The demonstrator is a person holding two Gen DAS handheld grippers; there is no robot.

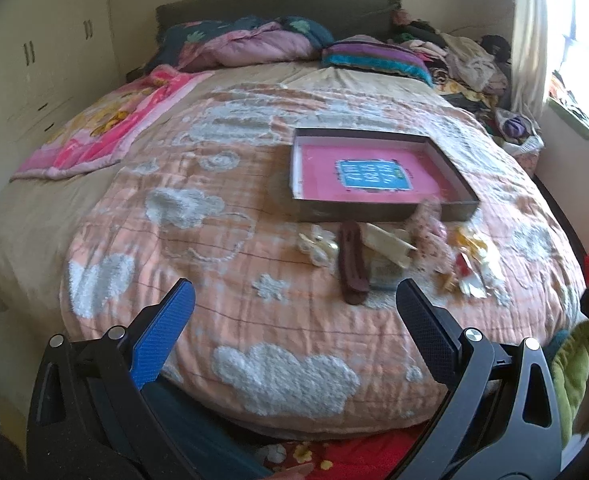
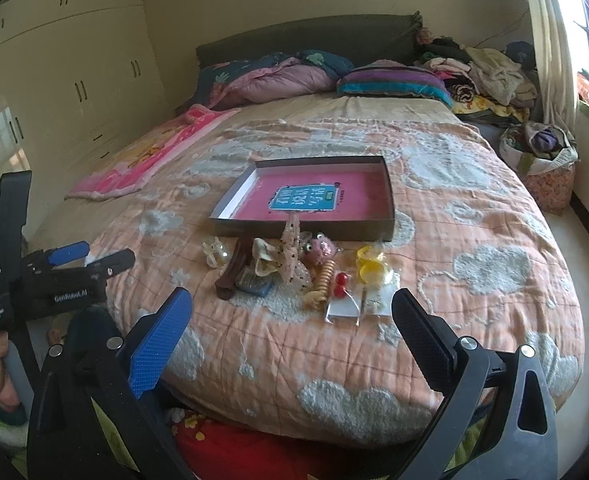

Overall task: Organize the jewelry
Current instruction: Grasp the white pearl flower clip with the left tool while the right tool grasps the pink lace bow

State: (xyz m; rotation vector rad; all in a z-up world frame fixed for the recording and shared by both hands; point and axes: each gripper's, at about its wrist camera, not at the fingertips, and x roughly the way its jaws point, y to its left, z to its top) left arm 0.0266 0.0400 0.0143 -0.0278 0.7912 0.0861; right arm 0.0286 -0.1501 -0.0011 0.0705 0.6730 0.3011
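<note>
Two tongs, both spread wide and empty, hang over the foot of the bed [image 2: 474, 208]: left tongs [image 1: 294, 336], right tongs [image 2: 292, 336]. Neither touches anything.

Box [image 2: 388, 200]: shallow cardboard tray, pink floor with a blue label, open, nothing in it. Sits mid-quilt, just behind the pile. Light and stiff by the look; thin walls likely bend if pinched hard. Take it by a wall edge if it needs moving.

Pile of small pieces lies on the quilt between box and tongs, some overlapping.
- Brown clip [image 2: 234, 270]: long, rigid, probably plastic. Grip across the narrow middle.
- Speckled bow [image 2: 292, 256]: soft fabric, leans on the box wall. Squashes easily; pinch at the knot.
- Spiral tie [image 2: 325, 276]: springy coil, may stretch or roll.
- Yellow rings [image 2: 368, 266]: in clear wrap, likely slippery.
- Red beads [image 2: 340, 283]: smallest, on a card; lift by the card edge.

Soft quilt gives under pressure, so thin pieces may sink.
</note>
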